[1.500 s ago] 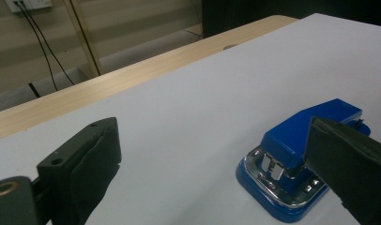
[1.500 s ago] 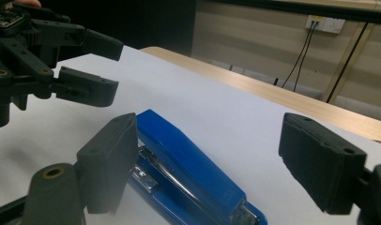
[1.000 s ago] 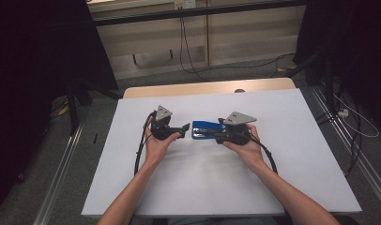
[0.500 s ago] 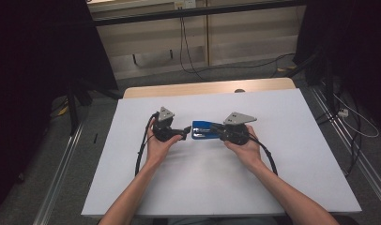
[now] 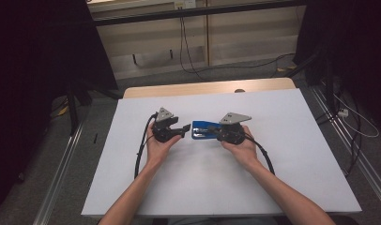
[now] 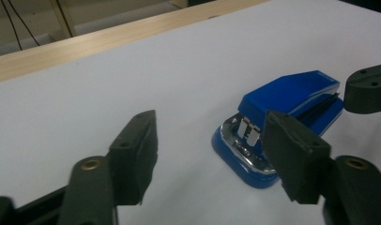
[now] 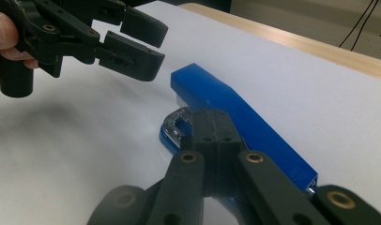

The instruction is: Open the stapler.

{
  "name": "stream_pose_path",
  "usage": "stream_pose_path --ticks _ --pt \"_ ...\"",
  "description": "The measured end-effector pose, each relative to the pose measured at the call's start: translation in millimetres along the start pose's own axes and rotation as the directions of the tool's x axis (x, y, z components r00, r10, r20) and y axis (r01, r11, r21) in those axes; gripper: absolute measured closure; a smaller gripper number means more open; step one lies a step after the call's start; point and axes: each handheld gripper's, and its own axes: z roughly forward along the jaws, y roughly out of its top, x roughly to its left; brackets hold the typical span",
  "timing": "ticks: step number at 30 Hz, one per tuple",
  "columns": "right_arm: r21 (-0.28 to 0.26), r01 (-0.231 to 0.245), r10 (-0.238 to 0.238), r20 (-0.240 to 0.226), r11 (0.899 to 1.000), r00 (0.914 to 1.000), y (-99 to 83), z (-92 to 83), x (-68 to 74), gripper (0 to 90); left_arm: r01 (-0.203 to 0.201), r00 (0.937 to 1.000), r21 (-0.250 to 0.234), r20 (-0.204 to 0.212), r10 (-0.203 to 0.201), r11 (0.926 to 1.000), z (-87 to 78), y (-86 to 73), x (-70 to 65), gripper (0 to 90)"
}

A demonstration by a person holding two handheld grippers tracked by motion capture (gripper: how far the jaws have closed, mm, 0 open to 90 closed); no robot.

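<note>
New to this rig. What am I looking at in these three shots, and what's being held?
There is no robot arm: a person holds a two-jaw claw in each hand. The high view looks down from above the person's side of the table. The other two views come from a camera riding on each claw, looking along its black jaws. On the white table top lies one blue stapler. The right claw is shut, jaws together against the stapler's side; I cannot tell whether they pinch any part of it. The left claw is open and points at the stapler's front end. Its jaws have just been closing, with nothing between them.
</note>
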Motion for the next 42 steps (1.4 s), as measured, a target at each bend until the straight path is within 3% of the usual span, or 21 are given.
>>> stream_pose_path --ticks 2,3,6,8,10,13,18,30,34,42 --pt "0.013 0.0 0.0 0.003 1.0 1.0 0.3 1.6 -0.7 90.0 0.0 1.0 0.005 0.005 0.0 1.0 0.2 -1.0 0.4 50.4" --pt "0.013 0.0 0.0 0.003 1.0 1.0 0.3 1.6 -0.7 90.0 -0.008 1.0 0.01 0.003 0.008 0.9999 0.0 -1.1 0.3 50.4" --pt "0.023 -0.002 0.002 0.002 1.0 1.0 0.5 3.1 -0.7 90.0 -0.01 0.9999 0.018 0.006 0.01 0.9998 0.0 -1.4 -1.1 61.6" --pt "0.036 -0.001 0.001 0.001 0.999 1.0 0.8 4.9 0.1 90.0 -0.014 0.9997 0.024 0.018 0.014 0.9996 0.4 -2.0 -2.0 75.7" --pt "0.038 0.0 0.0 0.0 0.999 1.0 0.9 5.3 0.2 90.0 -0.016 0.9995 0.018 0.026 0.015 0.9997 1.5 -2.6 -2.9 77.6" --pt "0.053 -0.004 0.005 -0.004 0.999 1.0 0.7 8.5 0.8 90.0 -0.024 0.999 0.021 0.037 0.023 0.9995 2.6 -2.4 -4.7 90.0" --pt "0.073 -0.015 0.016 -0.013 0.997 0.9998 0.5 11.3 0.2 90.0 -0.03 0.9993 0.01 0.024 0.029 0.9995 3.9 -1.2 -6.0 90.0" --pt "0.145 0.01 -0.009 -0.01 0.989 0.9999 0.0 21.3 1.5 90.0 -0.053 0.9977 0.075 0.048 0.049 0.9958 14.6 -6.8 -10.0 90.0" --pt "0.189 0.029 -0.029 -0.003 0.982 0.9996 -2.6 26.5 2.1 90.0 -0.063 0.9973 0.093 0.043 0.059 0.9937 20.5 -8.3 -12.5 90.0" --pt "0.202 0.035 -0.037 0.005 0.979 0.9993 -2.7 28.6 0.0 90.0 -0.067 0.9972 0.099 0.039 0.063 0.9928 24.6 -8.2 -14.8 90.0"
